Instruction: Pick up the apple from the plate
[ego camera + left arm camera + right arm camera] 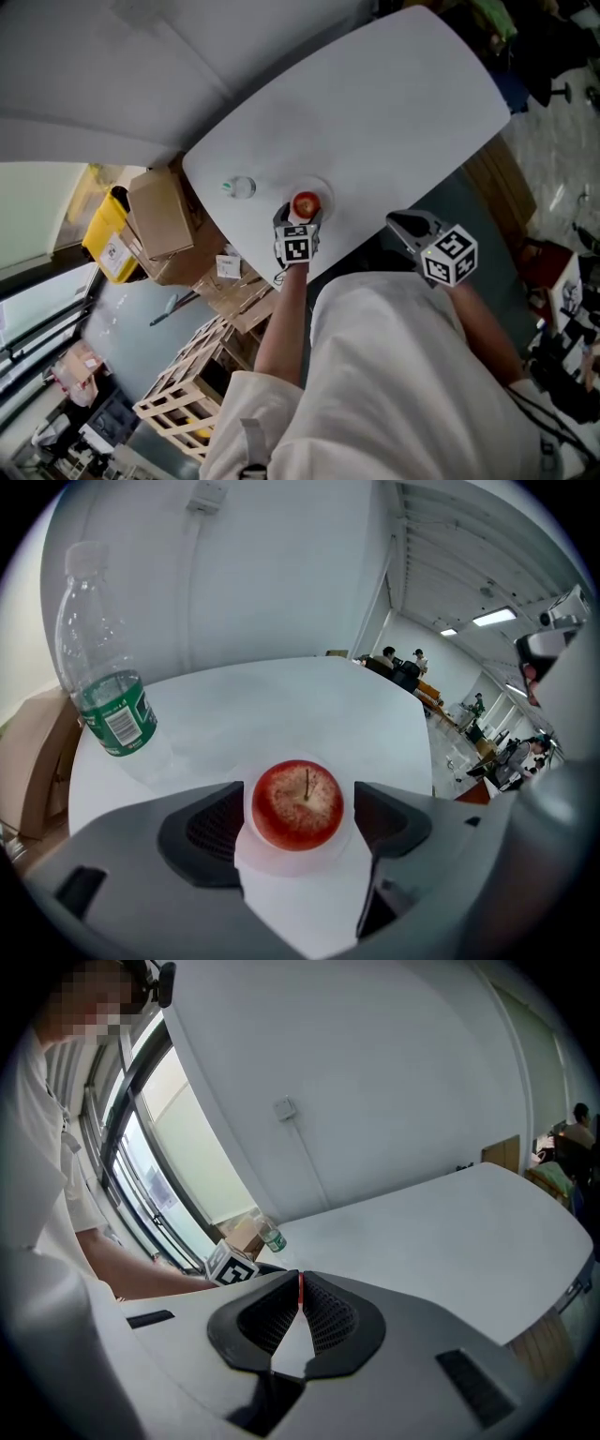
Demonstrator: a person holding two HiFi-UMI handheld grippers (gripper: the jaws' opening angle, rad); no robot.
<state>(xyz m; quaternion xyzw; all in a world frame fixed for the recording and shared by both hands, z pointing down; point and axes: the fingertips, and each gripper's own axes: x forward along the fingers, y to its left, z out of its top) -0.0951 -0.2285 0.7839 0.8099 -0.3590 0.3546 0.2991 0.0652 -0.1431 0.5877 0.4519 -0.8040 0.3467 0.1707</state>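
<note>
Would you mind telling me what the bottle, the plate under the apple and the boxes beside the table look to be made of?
Bottle: thin clear plastic, with a see-through wall and a green printed label.
Plate: white, smooth and matte, probably paper or plastic; the look cannot settle which.
Boxes: brown cardboard, dull, with folded flaps.

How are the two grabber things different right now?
The left gripper has its jaws wide apart; the right gripper has its jaws closed together. The left gripper has the apple between its jaws, not yet squeezed; the right gripper holds nothing. The left gripper is down at the plate; the right gripper hangs by the table edge. Both carry a cube with square markers.
</note>
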